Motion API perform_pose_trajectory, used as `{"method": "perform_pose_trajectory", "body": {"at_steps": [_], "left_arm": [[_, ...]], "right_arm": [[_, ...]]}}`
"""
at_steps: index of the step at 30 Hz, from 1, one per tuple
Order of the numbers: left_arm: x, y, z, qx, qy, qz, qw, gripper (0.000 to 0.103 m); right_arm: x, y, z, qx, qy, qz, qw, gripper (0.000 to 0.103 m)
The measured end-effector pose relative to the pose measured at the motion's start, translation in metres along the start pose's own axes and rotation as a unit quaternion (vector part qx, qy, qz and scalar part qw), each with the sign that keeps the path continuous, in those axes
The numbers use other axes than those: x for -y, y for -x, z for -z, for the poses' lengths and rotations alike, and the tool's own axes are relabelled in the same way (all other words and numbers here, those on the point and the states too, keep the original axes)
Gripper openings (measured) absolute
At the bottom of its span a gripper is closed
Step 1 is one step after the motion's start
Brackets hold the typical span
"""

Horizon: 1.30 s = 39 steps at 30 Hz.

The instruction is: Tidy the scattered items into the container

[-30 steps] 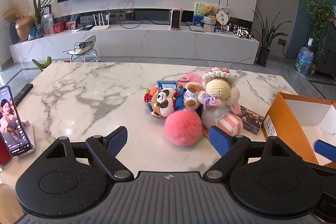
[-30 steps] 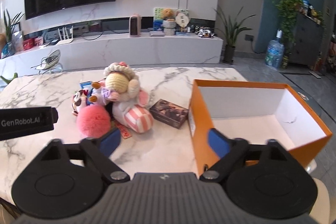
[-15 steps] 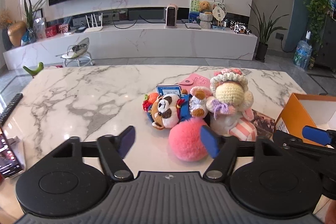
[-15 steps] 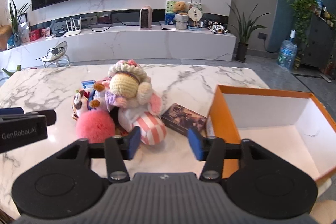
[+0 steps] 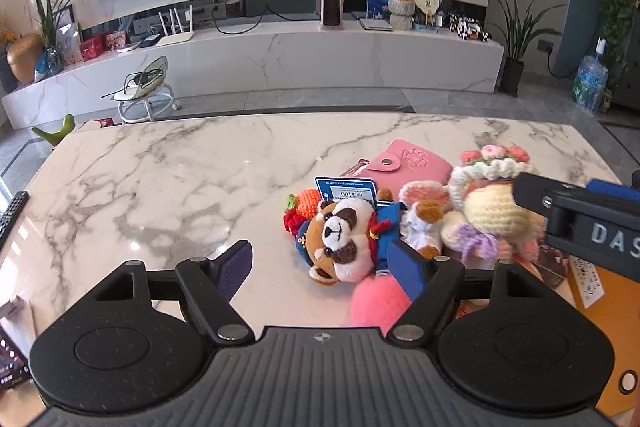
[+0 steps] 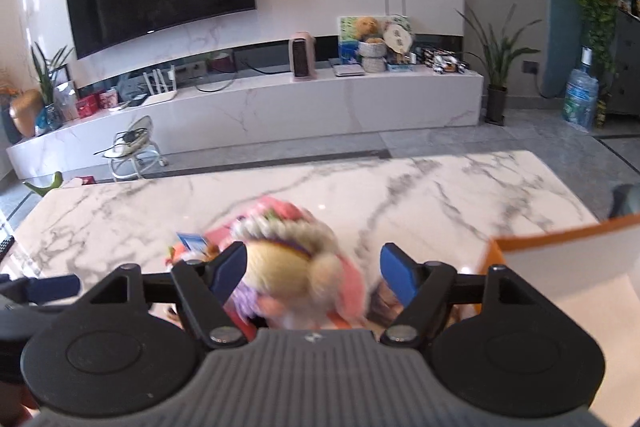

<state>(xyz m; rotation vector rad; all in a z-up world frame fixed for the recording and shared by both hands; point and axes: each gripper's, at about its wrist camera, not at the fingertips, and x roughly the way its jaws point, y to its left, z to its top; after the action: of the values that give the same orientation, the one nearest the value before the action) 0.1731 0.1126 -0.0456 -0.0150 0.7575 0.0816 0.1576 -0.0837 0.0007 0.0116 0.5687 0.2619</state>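
**Both claws spread over the toy pile on the marble table**

On the left, the left gripper [image 5: 322, 265] hangs low over the marble table [image 5: 160, 187] with its blue fingers spread wide and nothing between them. Its left finger stands over bare marble; its right finger sits just in front of the panda plush [image 5: 340, 239] and overlaps the pink pom-pom [image 5: 374, 301], which lies at the near edge of the pile. Behind the panda lie a blue card [image 5: 347, 190] and a pink wallet [image 5: 394, 163].

Further right, the crochet doll [image 6: 288, 267] sits between the right gripper's [image 6: 312, 269] fingers, closer to the left pad; this view is blurred, so contact cannot be told. The fingers are spread, not pinching.

At the far right stands the orange box [image 6: 560, 239], its white inside showing, just beside the right finger and apart from the doll.
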Motion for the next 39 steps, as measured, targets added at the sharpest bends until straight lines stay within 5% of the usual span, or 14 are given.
{"method": "perform_pose_trajectory", "body": {"at_steps": [9, 18, 20, 26, 28, 39], "left_arm": [[0.002, -0.033, -0.004, -0.021, -0.012, 0.011, 0.9997, 0.088], [0.006, -0.037, -0.011, -0.019, -0.002, 0.067, 0.9976, 0.088], [0.011, -0.034, -0.013, -0.009, -0.011, 0.080, 0.9967, 0.082], [0.023, -0.040, -0.014, 0.003, -0.028, 0.096, 0.9950, 0.056], [0.023, -0.045, -0.014, 0.004, -0.030, 0.097, 0.9948, 0.035], [0.020, -0.053, -0.009, 0.005, -0.034, 0.103, 0.9941, 0.011]], "right_arm": [[-0.006, -0.045, -0.004, -0.035, 0.001, -0.004, 0.999, 0.075], [0.009, -0.041, -0.006, -0.030, 0.004, 0.008, 1.000, 0.052], [0.016, -0.035, -0.009, -0.028, -0.004, 0.019, 0.999, 0.043], [0.029, -0.032, -0.006, -0.038, -0.001, 0.032, 0.999, 0.044], [0.029, -0.030, -0.004, -0.036, 0.001, 0.031, 0.999, 0.044], [0.028, -0.031, -0.003, -0.030, 0.000, 0.030, 0.999, 0.044]]}}
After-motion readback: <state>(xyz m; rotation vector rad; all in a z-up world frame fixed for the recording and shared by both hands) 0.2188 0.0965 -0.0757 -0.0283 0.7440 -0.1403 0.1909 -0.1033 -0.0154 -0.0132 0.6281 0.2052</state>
